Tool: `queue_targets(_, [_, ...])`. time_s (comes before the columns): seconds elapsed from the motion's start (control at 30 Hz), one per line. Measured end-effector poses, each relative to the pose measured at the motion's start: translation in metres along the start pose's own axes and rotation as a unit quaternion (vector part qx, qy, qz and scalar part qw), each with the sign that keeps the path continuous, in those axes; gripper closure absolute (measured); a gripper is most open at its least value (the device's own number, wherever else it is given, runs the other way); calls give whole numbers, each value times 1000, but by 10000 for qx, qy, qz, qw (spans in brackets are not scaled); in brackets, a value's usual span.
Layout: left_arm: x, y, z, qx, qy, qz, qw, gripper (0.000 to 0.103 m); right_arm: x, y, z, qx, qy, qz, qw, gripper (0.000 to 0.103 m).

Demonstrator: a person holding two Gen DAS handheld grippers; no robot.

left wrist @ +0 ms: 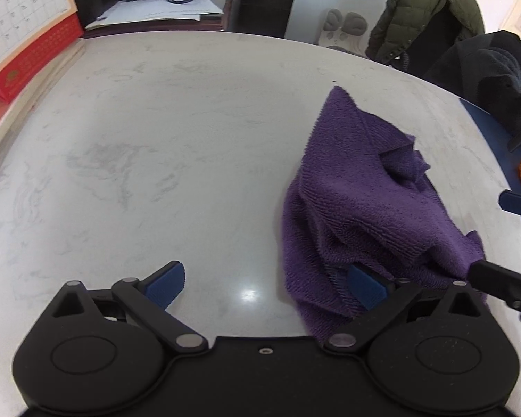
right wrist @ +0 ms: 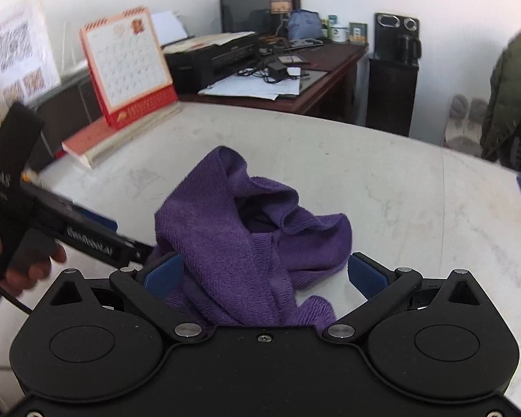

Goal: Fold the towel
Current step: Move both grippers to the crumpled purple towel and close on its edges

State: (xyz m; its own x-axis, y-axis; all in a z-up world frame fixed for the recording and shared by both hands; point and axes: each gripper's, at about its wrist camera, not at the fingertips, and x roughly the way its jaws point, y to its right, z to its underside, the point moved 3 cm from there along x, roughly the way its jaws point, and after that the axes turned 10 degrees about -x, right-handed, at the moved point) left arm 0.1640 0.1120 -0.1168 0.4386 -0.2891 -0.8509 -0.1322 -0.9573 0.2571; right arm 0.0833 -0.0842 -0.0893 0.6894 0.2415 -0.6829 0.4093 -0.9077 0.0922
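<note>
A crumpled purple towel (left wrist: 357, 201) lies in a heap on the white marble table (left wrist: 156, 139). In the left wrist view it sits right of centre and drapes over the right finger (left wrist: 366, 286) of my left gripper (left wrist: 265, 285), which is open; the left finger stands over bare table. In the right wrist view the towel (right wrist: 225, 229) bunches between the wide-apart fingers of my open right gripper (right wrist: 264, 278), its near edge hidden under the gripper body. A hand (right wrist: 27, 271) holds the left gripper's body (right wrist: 14, 187), which reaches the towel's left edge.
A red desk calendar (right wrist: 128, 66) stands on a book (right wrist: 97, 139) at the table's far left. Behind are a dark desk with a printer (right wrist: 215, 59) and papers. A green jacket (left wrist: 430, 10) hangs on a chair, and a seated person (left wrist: 496, 80) is at the table's right edge.
</note>
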Motion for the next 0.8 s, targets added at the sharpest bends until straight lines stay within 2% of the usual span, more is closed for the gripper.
queue_targets(0.1, [2,3,0,46,-50,234,9997,12,4,1,-2,-144,-192,56,9997,0])
queue_targets(0.27, [6,6,-1,46,-197,526,9984,23,2,8,-4,188,-211,-87,9996,0])
queue_targets(0.43, [10,11,-2,150,-334,777,9963,53,2,12,-1,226,-268,-157,9993,5])
queue_targets(0.53, [13,15,-3,291,-367,811,9956,63,-1,13,1,257,-229,-192,9992,6])
queue_targets(0.67, [15,15,-5,256,-403,833,9954,82,-5,17,4,390,-161,-229,9988,8])
queue_targets(0.77, [12,10,-6,118,-399,963,9945,89,-7,18,2,322,-93,-292,9990,17])
queue_targets(0.8, [11,9,-6,90,-395,999,9942,90,-7,16,-1,237,-60,-348,9991,25])
